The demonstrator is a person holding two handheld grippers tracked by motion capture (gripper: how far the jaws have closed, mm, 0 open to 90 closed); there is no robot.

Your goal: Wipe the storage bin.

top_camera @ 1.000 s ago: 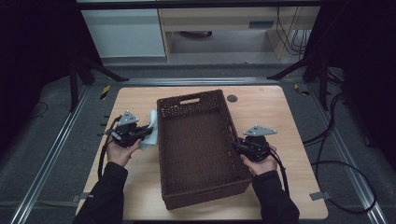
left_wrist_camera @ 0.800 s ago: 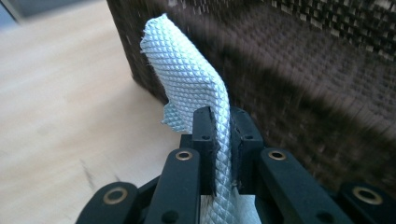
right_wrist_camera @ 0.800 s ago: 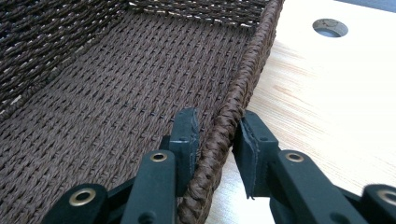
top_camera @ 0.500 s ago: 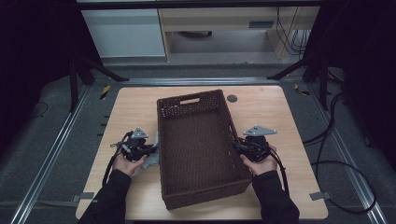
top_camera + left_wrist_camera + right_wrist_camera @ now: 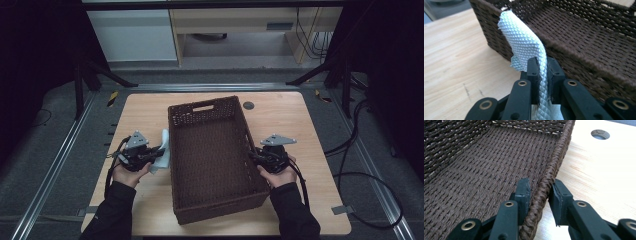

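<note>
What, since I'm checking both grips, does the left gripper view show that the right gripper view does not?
Left gripper view: a pale textured cloth pinched in the left tongs, lying against the outer wall of the basket.
Right gripper view: the right tongs closed around the basket's rim, one jaw inside and one outside, and a round hole in the table.
Both: the brown woven basket and the light wooden table.

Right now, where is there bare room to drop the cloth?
The basket floor is bare throughout. The table is free left of the basket's far end and beyond the right claw. It is tight where the left claw holds the cloth against the basket.
</note>
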